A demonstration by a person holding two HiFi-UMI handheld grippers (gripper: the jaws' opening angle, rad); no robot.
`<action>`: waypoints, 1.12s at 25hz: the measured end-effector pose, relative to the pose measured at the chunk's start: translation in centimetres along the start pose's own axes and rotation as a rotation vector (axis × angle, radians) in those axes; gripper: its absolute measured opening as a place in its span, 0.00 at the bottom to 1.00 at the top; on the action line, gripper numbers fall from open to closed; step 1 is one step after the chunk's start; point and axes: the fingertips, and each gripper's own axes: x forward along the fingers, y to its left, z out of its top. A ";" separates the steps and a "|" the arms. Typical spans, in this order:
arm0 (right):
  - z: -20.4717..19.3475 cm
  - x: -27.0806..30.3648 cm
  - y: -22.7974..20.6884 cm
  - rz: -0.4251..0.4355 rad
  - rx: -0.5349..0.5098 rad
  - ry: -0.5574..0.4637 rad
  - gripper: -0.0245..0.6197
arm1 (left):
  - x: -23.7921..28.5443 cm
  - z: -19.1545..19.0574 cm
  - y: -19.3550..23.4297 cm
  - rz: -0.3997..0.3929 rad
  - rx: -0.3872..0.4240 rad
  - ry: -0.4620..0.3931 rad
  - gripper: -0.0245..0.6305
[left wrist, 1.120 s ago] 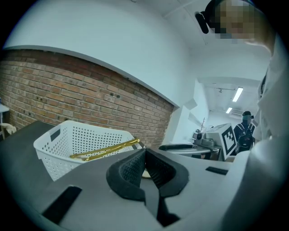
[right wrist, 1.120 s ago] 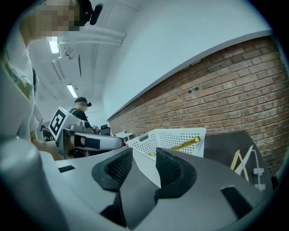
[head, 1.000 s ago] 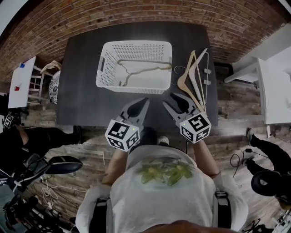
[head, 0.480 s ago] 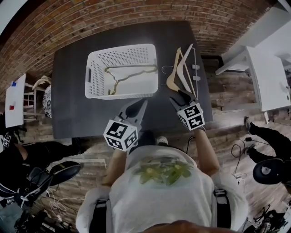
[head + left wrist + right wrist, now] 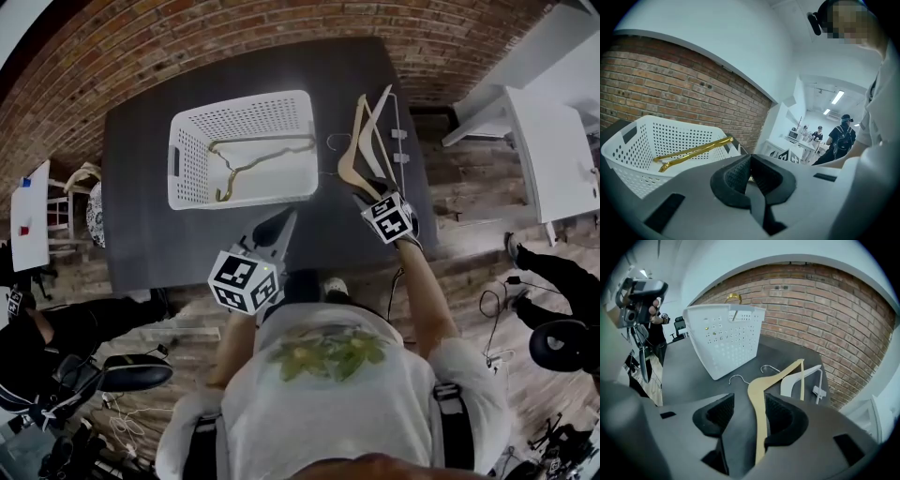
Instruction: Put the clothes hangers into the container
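A white perforated basket stands on the dark table, with a gold hanger lying in it. To its right lie a wooden hanger and a white hanger. My right gripper is down at the wooden hanger's near end. Its jaws have just been opening and straddle the hanger's arm, which lies close by the right pad with a gap on the left. My left gripper is shut and empty, near the basket's front.
A white desk stands right of the table and a small white table at the left. A person's legs show on the wooden floor at the right. A brick wall runs behind the table.
My right gripper has gone forward and down from the table's front edge to the wooden hanger's near end. The left gripper has shifted only slightly.
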 end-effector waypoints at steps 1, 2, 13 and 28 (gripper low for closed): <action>-0.5 0.6 -0.3 0.001 -0.001 0.020 0.35 | 0.0 -0.1 0.1 0.002 -0.001 0.005 0.08; -1.0 1.1 -0.6 0.001 0.000 0.037 0.35 | 0.0 -0.3 0.2 0.004 -0.002 0.008 0.08; -3.7 5.2 -1.9 -0.006 -0.031 0.180 0.35 | -0.2 -1.1 1.5 0.034 -0.020 0.041 0.08; -5.1 6.7 -2.7 0.059 0.091 0.208 0.28 | -0.2 -1.7 2.4 0.046 -0.032 0.052 0.08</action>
